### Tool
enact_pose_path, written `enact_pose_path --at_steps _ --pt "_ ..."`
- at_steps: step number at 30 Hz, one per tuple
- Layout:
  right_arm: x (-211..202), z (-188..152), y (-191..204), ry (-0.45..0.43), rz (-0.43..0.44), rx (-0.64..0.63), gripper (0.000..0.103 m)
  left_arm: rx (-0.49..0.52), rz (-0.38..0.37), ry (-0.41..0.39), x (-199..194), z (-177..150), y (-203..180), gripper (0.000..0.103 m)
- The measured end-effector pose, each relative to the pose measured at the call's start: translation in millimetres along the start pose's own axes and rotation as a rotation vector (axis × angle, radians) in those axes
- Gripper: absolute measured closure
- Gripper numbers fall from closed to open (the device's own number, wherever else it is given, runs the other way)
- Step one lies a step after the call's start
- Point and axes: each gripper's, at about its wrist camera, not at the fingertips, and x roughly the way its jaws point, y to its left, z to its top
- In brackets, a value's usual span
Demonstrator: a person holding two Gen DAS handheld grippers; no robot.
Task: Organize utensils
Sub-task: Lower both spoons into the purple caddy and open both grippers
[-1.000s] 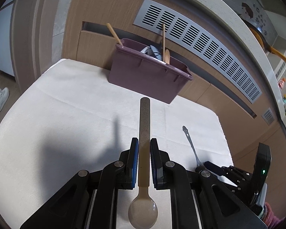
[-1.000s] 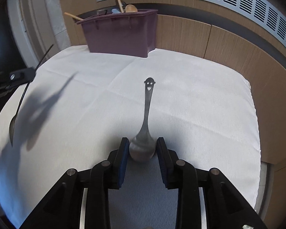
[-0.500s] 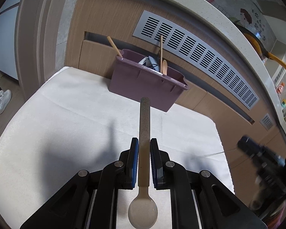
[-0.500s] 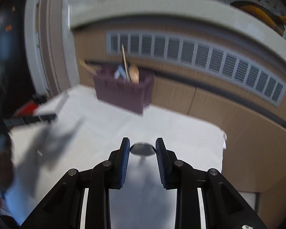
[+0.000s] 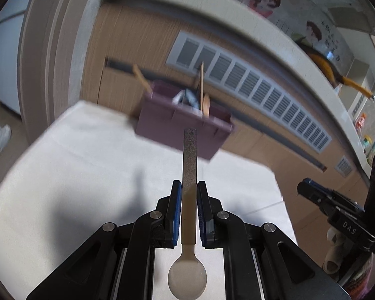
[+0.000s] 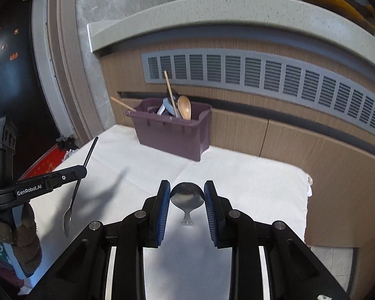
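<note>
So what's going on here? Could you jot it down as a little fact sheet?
left gripper: shut on a long spoon, held by its handle
right gripper: shut on a metal spoon, held by its bowl
bin: purple, at the table's far edge, wooden utensils inside
table: white cloth on top
both spoons: held above the cloth

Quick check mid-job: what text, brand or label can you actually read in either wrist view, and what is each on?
"GenRobot.AI": white print on the left gripper's black arm, right wrist view.
"DAS": on the right gripper's black body, left wrist view.
Wall poster writing: too blurred to read.
Purple utensil bin: no label visible.
</note>
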Motion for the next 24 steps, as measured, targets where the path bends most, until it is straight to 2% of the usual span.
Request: enact_pose_path --at_steps 2,5,6,9,10,13,18,20,24 --pt "-7 15 1 -0.037 -0.002 -0.013 0.077 0.035 0.025 -0.059 -4 18 -9 0.091" --pt "-26 51 2 -0.138 -0.008 -0.020 0.077 0.073 0.025 -0.185 -18 65 -25 0.091" --pt "-37 71 2 -0.196 -0.005 -0.017 0.077 0.092 0.022 -0.239 -25 82 -32 0.091" --pt "-53 110 5 -0.297 -0.003 -0.029 0.077 0.150 0.010 -0.437 -42 121 -53 0.091" --pt "-54 121 6 -0.315 -0.010 -0.029 0.077 0.161 -0.014 -0.507 -46 131 -57 0.091" --pt "-41 148 5 -0.315 0.004 -0.026 0.077 0.182 -0.032 -0.619 -42 145 -59 0.091" --pt "3 161 -3 -0.261 -0.014 0.002 0.077 0.226 0.018 -0.714 -9 148 -53 0.091" --pt "18 161 -6 -0.244 -0.007 0.017 0.077 0.209 0.022 -0.712 13 149 -46 0.091" --pt "53 160 -6 -0.182 0.010 0.024 0.077 0.169 0.024 -0.660 50 148 -33 0.091"
